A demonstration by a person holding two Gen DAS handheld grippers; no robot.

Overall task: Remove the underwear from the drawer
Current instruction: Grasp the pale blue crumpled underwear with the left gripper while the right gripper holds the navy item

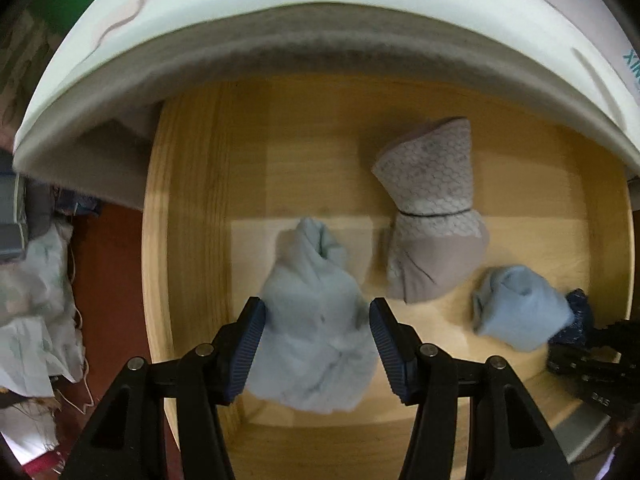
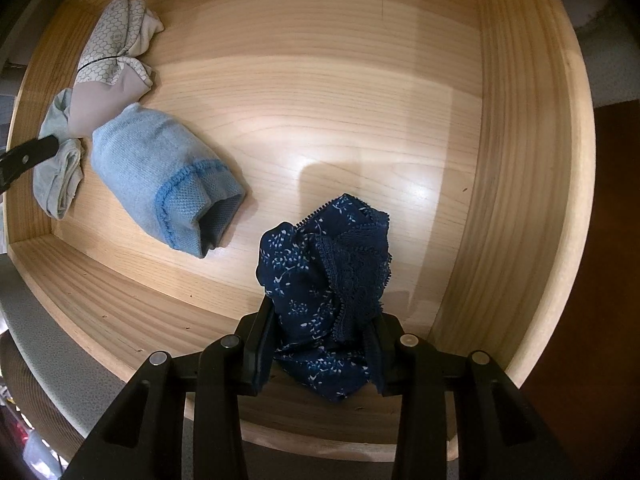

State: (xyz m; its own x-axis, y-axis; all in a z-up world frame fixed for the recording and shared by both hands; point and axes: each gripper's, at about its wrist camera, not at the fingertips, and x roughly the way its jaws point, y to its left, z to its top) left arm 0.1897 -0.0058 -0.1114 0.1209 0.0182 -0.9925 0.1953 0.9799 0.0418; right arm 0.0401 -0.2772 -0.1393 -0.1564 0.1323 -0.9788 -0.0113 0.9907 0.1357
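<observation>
Four rolled pieces of underwear show in the wooden drawer (image 2: 520, 160). The navy floral pair (image 2: 320, 280), soft cloth with small white sprigs and a scalloped lace edge, is bunched at 6 o'clock in the right wrist view, pinched between the pads of the right claw (image 2: 320, 340) above the drawer floor. The pale blue knit roll (image 2: 160, 176), ribbed with a brighter blue stitched seam, lies on the floor at about 9 o'clock. At 10 o'clock lies the beige bundle (image 2: 112, 76), printed with a grey honeycomb pattern and cinched by a thin dark band.

The left claw (image 1: 318, 344) stands partly spread around the light grey-blue bundle (image 1: 316, 320), a crumpled soft lump at 6 o'clock in the left wrist view; blur hides whether the ribbed dark blue pads press on it.

The drawer is pale, smooth wood with straight grain. A white mattress edge (image 1: 120, 80) arcs across 12 o'clock, with teal letters (image 1: 629, 65) at 2 o'clock, too cut off to read.
</observation>
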